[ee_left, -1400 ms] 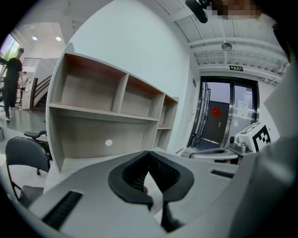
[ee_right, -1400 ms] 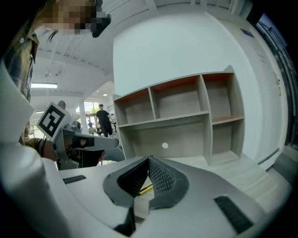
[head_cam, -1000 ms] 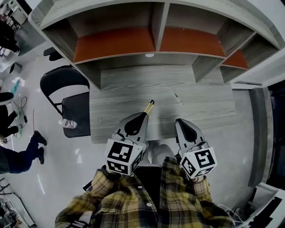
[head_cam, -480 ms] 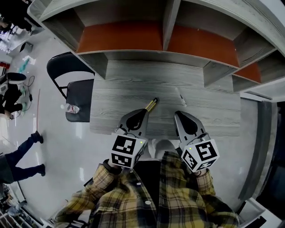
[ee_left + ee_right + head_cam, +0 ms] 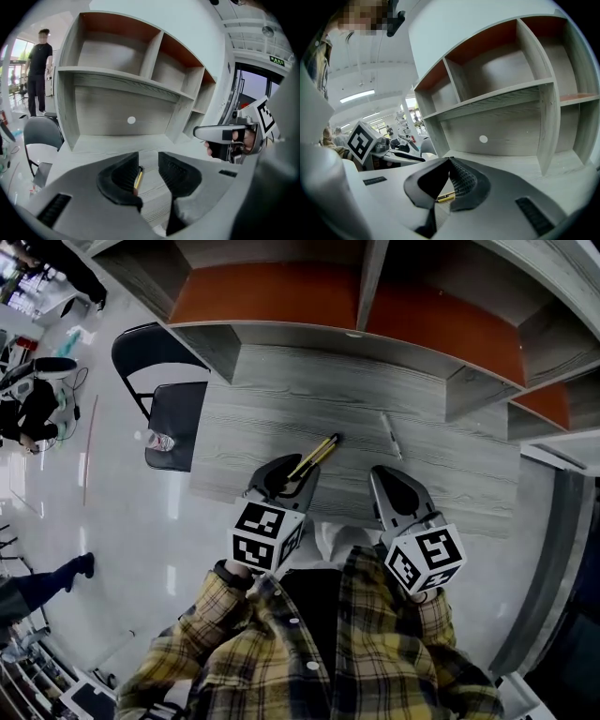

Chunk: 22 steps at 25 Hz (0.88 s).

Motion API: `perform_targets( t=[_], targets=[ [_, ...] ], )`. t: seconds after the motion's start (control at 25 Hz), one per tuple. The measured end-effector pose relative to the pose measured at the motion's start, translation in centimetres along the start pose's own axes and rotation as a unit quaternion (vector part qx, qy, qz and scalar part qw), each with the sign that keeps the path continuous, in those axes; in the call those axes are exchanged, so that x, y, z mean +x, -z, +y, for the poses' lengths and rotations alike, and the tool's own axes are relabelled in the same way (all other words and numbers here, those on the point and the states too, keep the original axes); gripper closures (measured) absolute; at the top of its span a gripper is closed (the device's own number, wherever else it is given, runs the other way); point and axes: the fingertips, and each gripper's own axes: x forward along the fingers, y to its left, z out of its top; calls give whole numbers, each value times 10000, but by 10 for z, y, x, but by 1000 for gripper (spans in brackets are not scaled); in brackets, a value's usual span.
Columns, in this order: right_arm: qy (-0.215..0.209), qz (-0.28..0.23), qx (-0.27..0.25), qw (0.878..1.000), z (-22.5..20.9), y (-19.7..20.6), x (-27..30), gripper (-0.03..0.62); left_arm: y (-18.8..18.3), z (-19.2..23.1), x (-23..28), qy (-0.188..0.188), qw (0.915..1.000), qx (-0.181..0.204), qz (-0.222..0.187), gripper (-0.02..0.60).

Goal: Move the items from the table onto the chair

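Observation:
Two thin yellow pencil-like sticks lie on the grey wooden table. Their near end reaches in between the jaws of my left gripper. Those jaws have just been opening and now stand apart; in the left gripper view a yellow stick shows beside the left pad, with no pad pressing on it. My right gripper hovers to the right with its jaws shut and empty. A slim pen lies further back on the table. The black folding chair stands left of the table.
A small plastic bottle lies on the chair seat. A grey shelf unit with orange-brown backs rises along the table's far edge. People stand on the floor at far left.
The left gripper has sunk toward the table over the near end of the yellow sticks and its jaws have parted. The right gripper has dropped a little and stays shut.

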Motion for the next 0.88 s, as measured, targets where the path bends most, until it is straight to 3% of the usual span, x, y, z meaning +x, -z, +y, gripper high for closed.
perform_targets(
  t=[0.16,0.44,0.88],
  targets=[
    [3,60,87,9999,-7,7,-4,577,15,2,16,103,9993,186,311,379],
    [144,165,336,9992,-28,22,-13,577,57,7,65,145,9880,1026,1142,376],
    [186,472,731,9960,-32,53,-15,576,125,40,114,147,9641,1275,2324,376]
  ],
)
